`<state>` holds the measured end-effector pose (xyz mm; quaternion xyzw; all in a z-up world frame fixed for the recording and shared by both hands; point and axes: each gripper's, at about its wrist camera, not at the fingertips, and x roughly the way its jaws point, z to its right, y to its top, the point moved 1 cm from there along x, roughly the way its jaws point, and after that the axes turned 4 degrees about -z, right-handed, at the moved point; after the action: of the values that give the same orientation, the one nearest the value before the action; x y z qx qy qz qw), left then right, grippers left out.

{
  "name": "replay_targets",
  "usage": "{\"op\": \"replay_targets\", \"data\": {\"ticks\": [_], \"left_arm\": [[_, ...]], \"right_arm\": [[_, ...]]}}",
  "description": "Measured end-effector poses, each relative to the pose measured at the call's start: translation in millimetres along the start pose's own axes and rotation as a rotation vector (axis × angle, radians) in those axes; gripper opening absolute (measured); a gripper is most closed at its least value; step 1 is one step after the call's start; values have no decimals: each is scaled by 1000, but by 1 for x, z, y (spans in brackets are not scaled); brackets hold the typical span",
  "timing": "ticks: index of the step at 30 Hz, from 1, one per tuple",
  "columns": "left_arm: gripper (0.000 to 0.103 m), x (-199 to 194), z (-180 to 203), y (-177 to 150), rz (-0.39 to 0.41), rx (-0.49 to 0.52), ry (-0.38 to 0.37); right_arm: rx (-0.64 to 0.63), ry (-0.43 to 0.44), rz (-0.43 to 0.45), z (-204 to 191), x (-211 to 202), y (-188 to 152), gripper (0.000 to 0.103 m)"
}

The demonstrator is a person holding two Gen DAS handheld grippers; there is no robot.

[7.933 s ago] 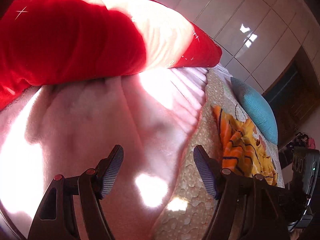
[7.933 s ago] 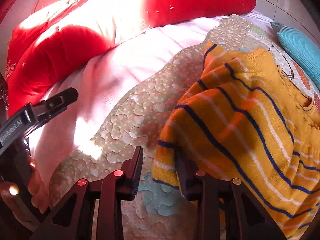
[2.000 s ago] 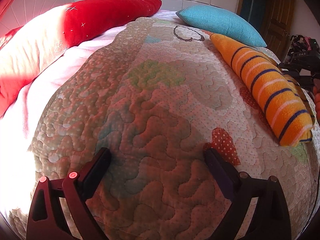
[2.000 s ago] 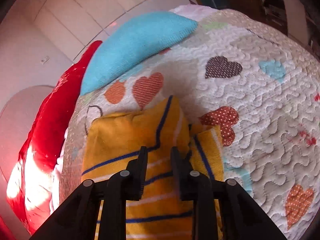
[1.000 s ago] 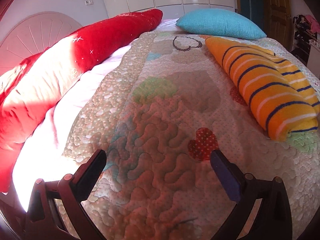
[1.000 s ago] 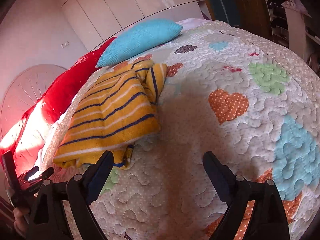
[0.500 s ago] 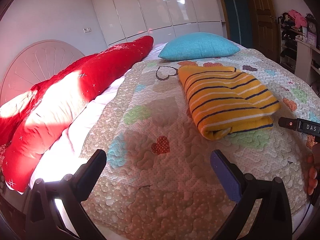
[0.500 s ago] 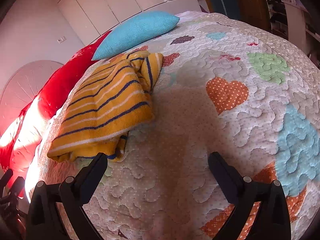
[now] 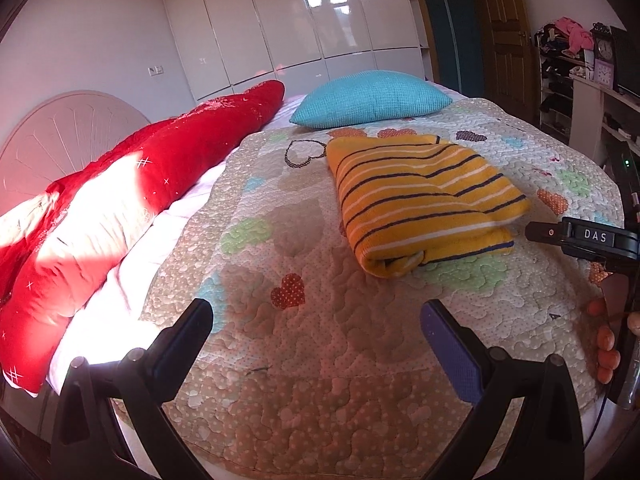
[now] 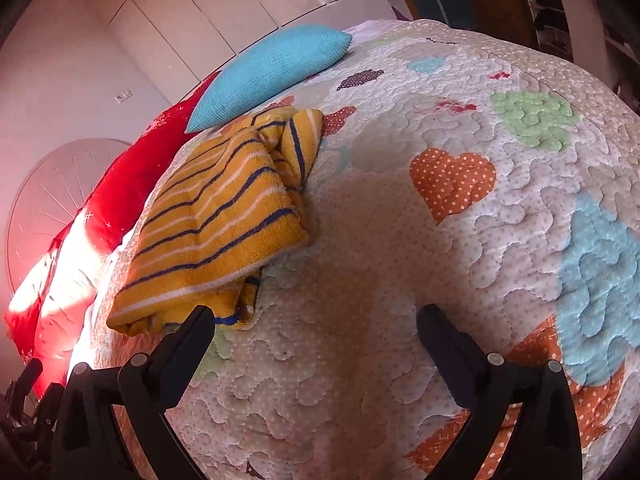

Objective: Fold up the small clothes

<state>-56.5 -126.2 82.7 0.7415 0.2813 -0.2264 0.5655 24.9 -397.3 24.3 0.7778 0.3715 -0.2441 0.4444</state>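
On the quilted bedspread (image 9: 320, 340), the striped yellow sweater (image 9: 424, 196) now lies folded into a compact bundle near the blue pillow (image 9: 372, 98). Two seconds ago the right tongs (image 10: 316, 344) pinched it; now they gape wide and empty, pulled back, as do the left tongs (image 9: 316, 340). This garment's folding looks finished.

This is a home bedroom. A bed under a beige quilted heart-patterned bedspread (image 9: 320, 352) fills the view, with long red velvet pillows (image 9: 168, 152) on the left, a turquoise knitted cushion (image 9: 370, 98) at the far end, glossy white wardrobe doors (image 9: 304, 28) behind, and cluttered shelves (image 9: 564, 64) far right.
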Motion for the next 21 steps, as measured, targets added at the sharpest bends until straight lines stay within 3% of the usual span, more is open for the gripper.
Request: {"op": "replay_targets", "data": {"ticks": [5,10,21], "left_arm": [[103,3,1,-2,-23,9,25],[103,6,0,-5,-44,6,14],[103,14,0,-12,-74,7,-9]], "right_arm": [[-11,-15,-9,-2,0,0,103],[-44,-69,-3,-10,0,-1,102],[-44,-81,-9,-11,0,-3,102]]}}
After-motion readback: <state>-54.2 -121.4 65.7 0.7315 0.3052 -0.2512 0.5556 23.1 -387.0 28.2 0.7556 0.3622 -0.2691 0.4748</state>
